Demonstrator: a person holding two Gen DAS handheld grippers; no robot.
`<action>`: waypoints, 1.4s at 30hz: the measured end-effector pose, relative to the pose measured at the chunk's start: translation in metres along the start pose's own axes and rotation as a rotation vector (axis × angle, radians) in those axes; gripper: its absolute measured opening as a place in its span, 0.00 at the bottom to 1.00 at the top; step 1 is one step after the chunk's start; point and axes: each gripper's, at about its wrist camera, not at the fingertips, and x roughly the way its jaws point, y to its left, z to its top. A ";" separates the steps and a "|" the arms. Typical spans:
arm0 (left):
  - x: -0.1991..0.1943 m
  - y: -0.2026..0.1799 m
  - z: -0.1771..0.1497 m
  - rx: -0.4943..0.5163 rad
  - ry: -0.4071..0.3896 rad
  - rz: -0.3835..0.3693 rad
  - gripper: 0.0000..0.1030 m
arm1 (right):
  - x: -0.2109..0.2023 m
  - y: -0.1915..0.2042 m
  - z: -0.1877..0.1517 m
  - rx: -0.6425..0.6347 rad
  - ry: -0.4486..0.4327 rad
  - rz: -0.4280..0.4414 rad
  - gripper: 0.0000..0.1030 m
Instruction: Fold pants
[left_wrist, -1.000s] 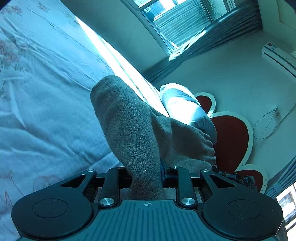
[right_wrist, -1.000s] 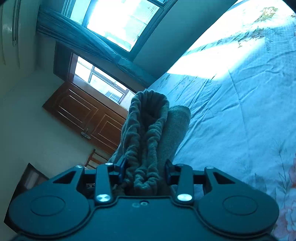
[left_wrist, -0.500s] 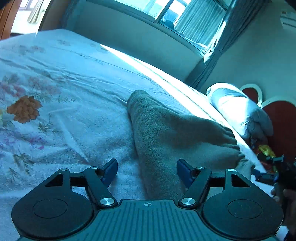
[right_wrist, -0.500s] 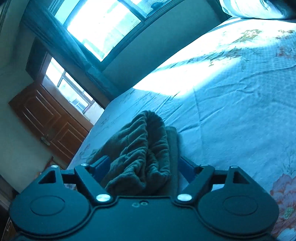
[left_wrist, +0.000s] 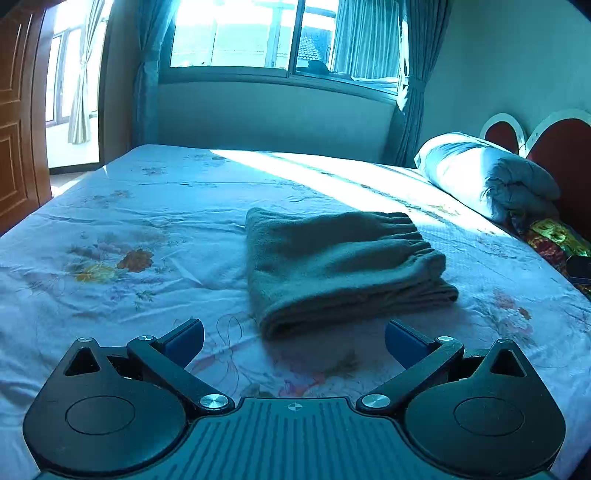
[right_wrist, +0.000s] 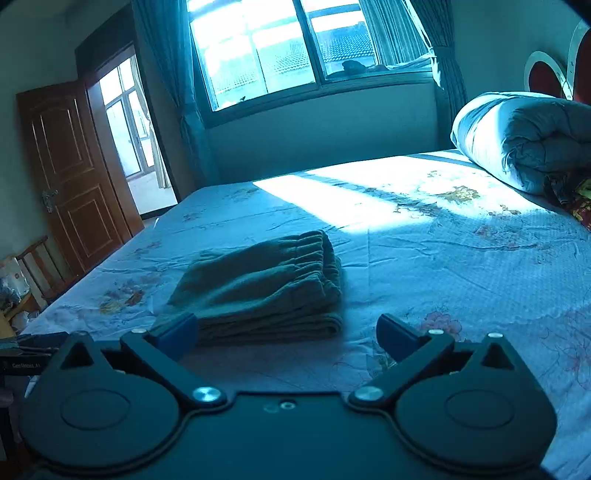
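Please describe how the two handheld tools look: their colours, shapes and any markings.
Both look alike. The left tool has a black body with two round discs, angled black link arms with silver screws, blue pads on its fingers, a ribbed grey-blue centre plate and a small crosshair mark. The right tool has the same black discs, silver screws and blue pads, but a smooth dark centre. No cables or sleeves show.

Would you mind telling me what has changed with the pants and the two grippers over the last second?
Both grippers let go: the left gripper and right gripper, earlier clamped on the pants, are opening with nothing between their jaws and have drawn back. The pants, then bunched in the jaws, now lie folded flat on the bed sheet. The rolled quilt by the headboard is unchanged.
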 end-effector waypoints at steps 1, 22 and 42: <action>-0.019 -0.004 -0.008 0.002 -0.012 0.021 1.00 | -0.019 0.004 -0.005 0.023 -0.028 -0.003 0.94; -0.254 -0.103 -0.056 0.009 -0.196 -0.028 1.00 | -0.185 0.076 -0.038 -0.148 -0.045 -0.037 0.94; -0.240 -0.097 -0.056 0.006 -0.152 -0.019 1.00 | -0.179 0.091 -0.049 -0.179 -0.041 -0.030 0.94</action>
